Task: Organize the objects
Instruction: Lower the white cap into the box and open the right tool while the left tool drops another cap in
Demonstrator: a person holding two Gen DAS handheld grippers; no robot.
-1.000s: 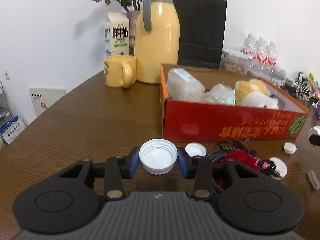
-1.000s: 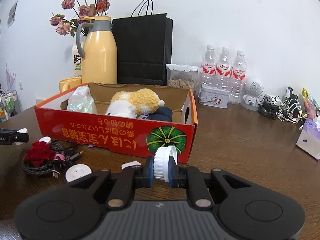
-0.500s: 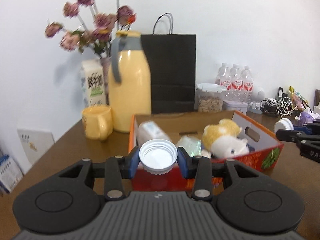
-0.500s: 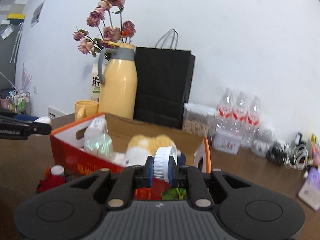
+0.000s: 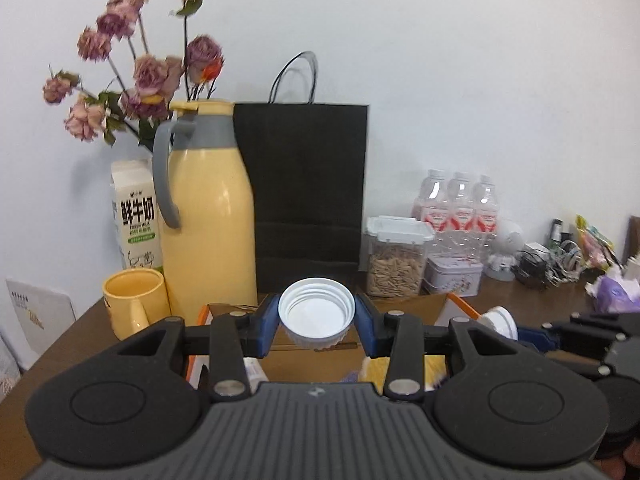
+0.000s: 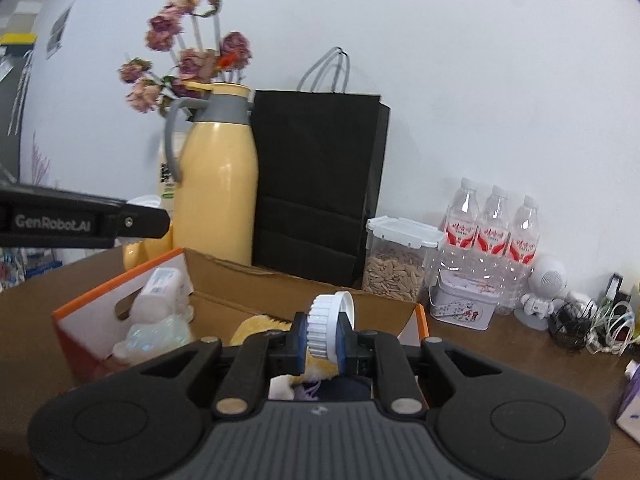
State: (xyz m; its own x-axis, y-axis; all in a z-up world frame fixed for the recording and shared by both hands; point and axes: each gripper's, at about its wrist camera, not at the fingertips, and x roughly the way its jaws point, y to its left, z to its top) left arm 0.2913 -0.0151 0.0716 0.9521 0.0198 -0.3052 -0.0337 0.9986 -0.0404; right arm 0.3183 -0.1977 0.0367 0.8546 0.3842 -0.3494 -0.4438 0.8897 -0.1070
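White plastic fills both grips: my left gripper [image 5: 316, 322] has its fingers clamped across a wide lid [image 5: 317, 312], open side facing the camera, and my right gripper [image 6: 323, 338] has its fingers pinched on a smaller ribbed cap [image 6: 329, 326] held on edge. A second ago both sat low over the tabletop [image 6: 500, 344] in front of the orange cardboard box [image 6: 92, 300], among loose caps and a cable tangle. Now I have carried them up and forward, so the red front wall has dropped out of sight and each camera looks across the box's open top, at the plush toy [image 6: 256, 326] and the plastic bottle [image 6: 160, 292] lying inside. Neither grip has altered during the lift. I judge the carry almost finished: both lids look to be over the box, and what remains is to spread the fingers and let them drop in, clear of the yellow thermos [image 5: 208, 216] behind.
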